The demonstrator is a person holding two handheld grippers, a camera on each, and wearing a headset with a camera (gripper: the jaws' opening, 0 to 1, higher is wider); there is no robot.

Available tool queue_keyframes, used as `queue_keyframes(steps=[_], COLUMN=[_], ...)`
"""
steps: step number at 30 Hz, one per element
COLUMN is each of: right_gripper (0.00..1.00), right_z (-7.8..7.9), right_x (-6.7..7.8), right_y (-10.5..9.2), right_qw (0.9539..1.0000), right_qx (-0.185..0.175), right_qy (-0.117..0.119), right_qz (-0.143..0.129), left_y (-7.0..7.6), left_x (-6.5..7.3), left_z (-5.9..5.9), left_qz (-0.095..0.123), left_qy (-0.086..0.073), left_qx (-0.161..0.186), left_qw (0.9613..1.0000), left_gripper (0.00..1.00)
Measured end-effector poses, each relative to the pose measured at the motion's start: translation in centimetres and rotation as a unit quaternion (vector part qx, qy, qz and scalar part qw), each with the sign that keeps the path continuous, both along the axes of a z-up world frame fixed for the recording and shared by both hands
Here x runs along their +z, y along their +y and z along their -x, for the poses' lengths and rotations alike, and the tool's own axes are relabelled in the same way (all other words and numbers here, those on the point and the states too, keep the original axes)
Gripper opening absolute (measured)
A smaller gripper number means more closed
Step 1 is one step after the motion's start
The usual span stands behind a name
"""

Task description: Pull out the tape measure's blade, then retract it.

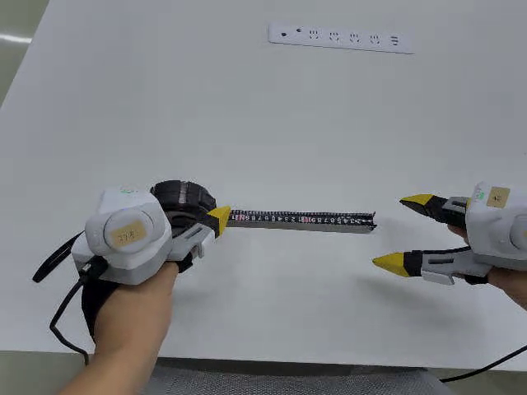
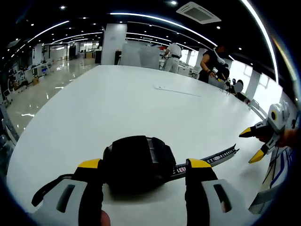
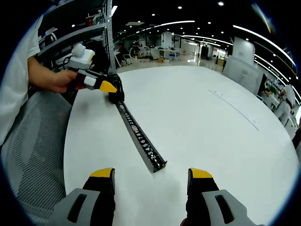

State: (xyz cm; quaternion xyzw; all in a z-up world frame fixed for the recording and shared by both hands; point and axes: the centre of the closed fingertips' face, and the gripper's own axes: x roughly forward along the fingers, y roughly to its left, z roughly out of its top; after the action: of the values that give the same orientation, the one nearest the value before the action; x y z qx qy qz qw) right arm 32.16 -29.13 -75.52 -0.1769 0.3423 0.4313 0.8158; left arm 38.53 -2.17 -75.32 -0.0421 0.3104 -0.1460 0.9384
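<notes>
Table (image 1: 247, 99) white, tape measure (image 1: 183, 197) on it near the front edge, pinched by left gripper (image 2: 144, 164). Blade (image 1: 300, 219) lies pulled out flat, its end free. Right gripper (image 1: 402, 231) spread, empty, just past that end. Risk: unheld blade may snap back fast, jolting the tape measure from the 2 jaws.

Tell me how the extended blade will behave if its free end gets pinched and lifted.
The blade lies straight on the table, so it probably stays fairly stiff over this short length. It looks thin, so it is likely light. With the left gripper clamped on the case, lifting the tip should not drag the case.
</notes>
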Motion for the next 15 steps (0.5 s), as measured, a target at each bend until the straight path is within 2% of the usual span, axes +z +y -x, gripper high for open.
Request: queue_keyframes(steps=[2,4,5,6,11,15], right_gripper=[0.58,0.57,0.56,0.55,0.52,0.50], right_z=[-0.3,-0.4,-0.5,-0.7,-1.0,-1.3], right_x=[-0.2,-0.4,-0.4,-0.6,-0.8,-1.0], right_y=[0.1,0.3,0.3,0.4,0.7,0.9], right_qw=[1.0000,0.9999,0.9999,0.9998,0.9994,0.9990], right_qx=[0.003,0.012,0.013,0.017,0.031,0.041], right_qy=[0.001,0.005,0.005,0.006,0.009,0.010], right_qz=[0.001,0.005,0.004,0.005,0.008,0.011], left_y=[0.0,0.1,0.2,0.2,0.1,0.4], left_x=[-0.1,-0.3,-0.3,-0.4,-0.4,-0.5], left_z=[0.0,-0.1,-0.2,-0.3,-0.3,-0.4], left_qz=[0.000,-0.011,-0.011,0.003,-0.002,0.000], left_qy=[0.002,0.005,0.005,0.009,0.007,0.010], left_qx=[0.005,0.007,0.009,0.021,0.022,0.029], left_qw=[1.0000,0.9999,0.9999,0.9997,0.9997,0.9995], left_gripper=[0.66,0.64,0.63,0.63,0.65,0.62])
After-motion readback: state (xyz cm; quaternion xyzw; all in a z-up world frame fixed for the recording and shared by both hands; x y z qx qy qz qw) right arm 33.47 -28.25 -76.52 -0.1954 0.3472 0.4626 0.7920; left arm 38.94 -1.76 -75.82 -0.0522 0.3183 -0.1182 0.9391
